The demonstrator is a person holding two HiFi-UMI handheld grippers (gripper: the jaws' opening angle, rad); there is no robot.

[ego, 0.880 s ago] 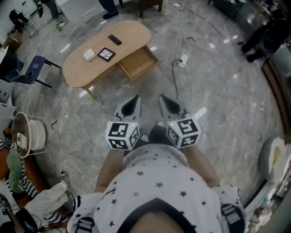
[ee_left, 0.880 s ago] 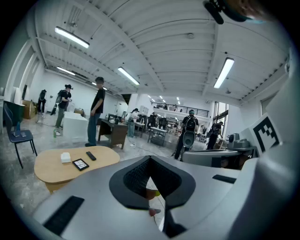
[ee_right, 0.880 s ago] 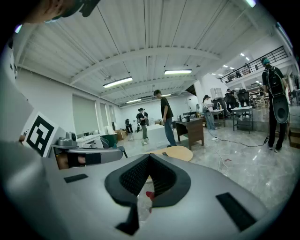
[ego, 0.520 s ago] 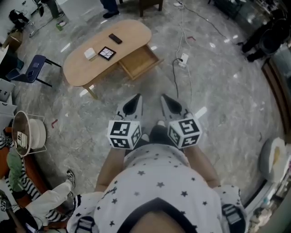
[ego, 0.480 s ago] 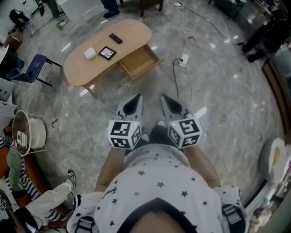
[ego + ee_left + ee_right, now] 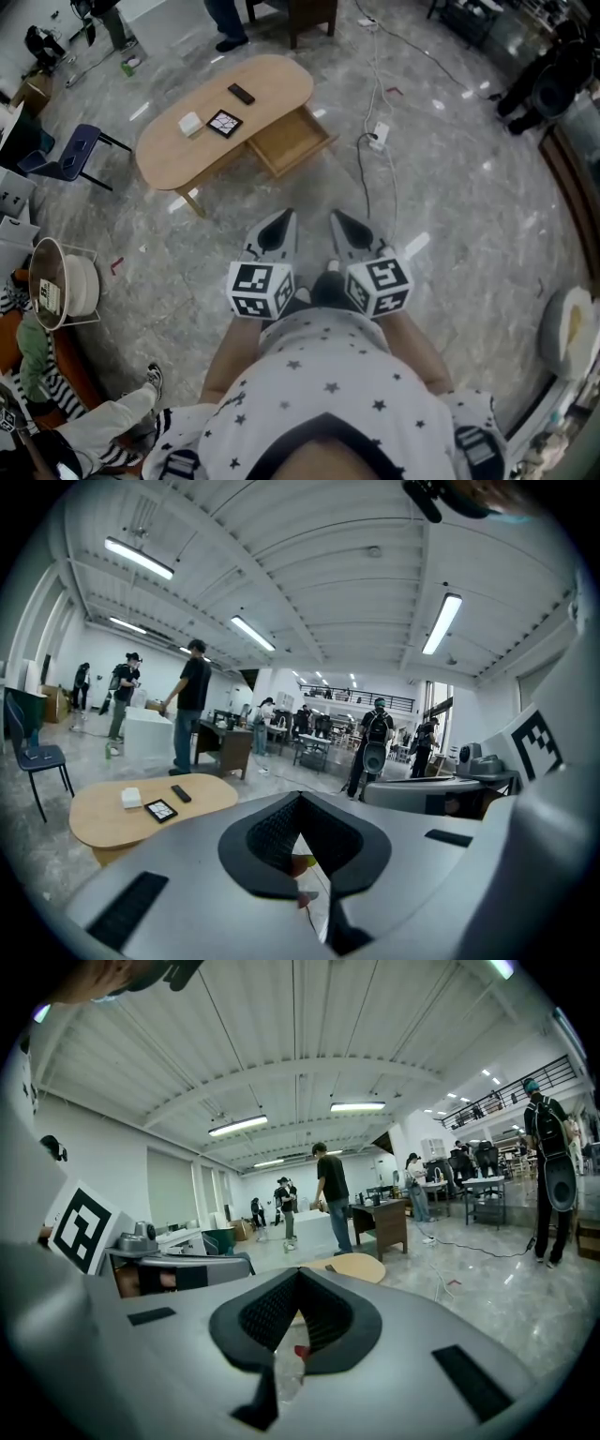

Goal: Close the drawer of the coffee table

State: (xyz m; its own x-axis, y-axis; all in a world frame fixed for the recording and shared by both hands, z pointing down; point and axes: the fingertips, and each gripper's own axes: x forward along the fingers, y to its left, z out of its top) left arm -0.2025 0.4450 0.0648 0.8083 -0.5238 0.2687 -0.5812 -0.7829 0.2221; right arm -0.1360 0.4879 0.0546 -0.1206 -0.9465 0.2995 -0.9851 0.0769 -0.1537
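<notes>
- my left gripper [image 6: 280,221] and right gripper [image 6: 338,223]: jaws pressed together on both, holding nothing.
- drawer [image 6: 289,141] stands open from the coffee table [image 6: 169,150], well ahead of both, slightly left; left gripper marginally nearer.

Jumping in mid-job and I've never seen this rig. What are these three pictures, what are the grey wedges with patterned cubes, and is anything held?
No robot arm: a person holds the grey two-jaw left gripper and right gripper; the marker cubes belong to them. The head view looks steeply down from the person's head. The two gripper views come from a camera on each gripper, looking along its jaws. Both are shut and hold nothing. Ahead, untouched, stands the oval light-wood coffee table with its wooden drawer pulled open. On top lie a small white box, a black-framed square tile and a black remote control.
</notes>
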